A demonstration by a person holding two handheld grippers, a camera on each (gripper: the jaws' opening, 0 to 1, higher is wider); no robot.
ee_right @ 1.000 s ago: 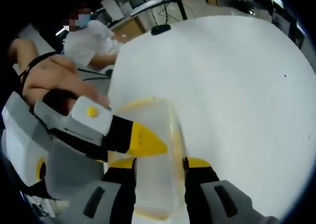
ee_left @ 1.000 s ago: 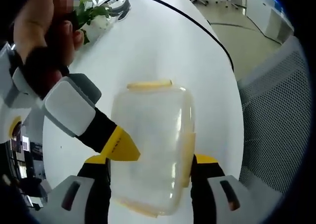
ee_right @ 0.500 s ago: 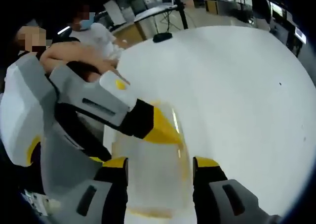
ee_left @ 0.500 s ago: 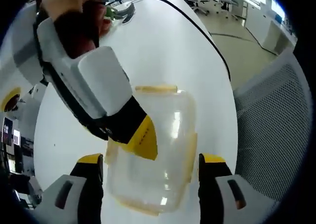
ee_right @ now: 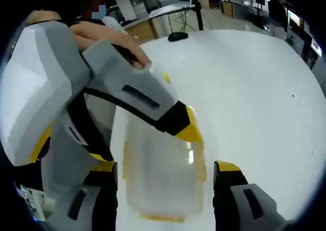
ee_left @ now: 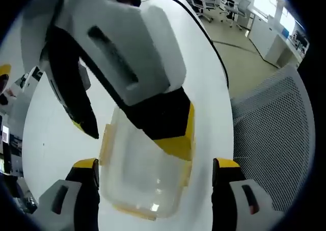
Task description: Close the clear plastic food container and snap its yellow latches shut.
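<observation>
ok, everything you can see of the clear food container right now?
The clear food container is a rounded rectangular box of cloudy see-through plastic with pale yellow latches along its edges. It sits on the white table, lid on. It lies between both grippers' open jaws. The right gripper presses its top; the left gripper touches its rim.

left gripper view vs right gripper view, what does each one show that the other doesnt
Left gripper view alone: a grey mesh office chair at the table's edge, a black cable running across the tabletop, and white office chairs on the floor beyond.

Right gripper view alone: a person's hand on the other gripper's handle, a small black object on the table's far side, and a wooden desk behind.

Both: the clear plastic food container with yellow latches on the white round table, flanked by open jaws, the other gripper's yellow tip over it.
</observation>
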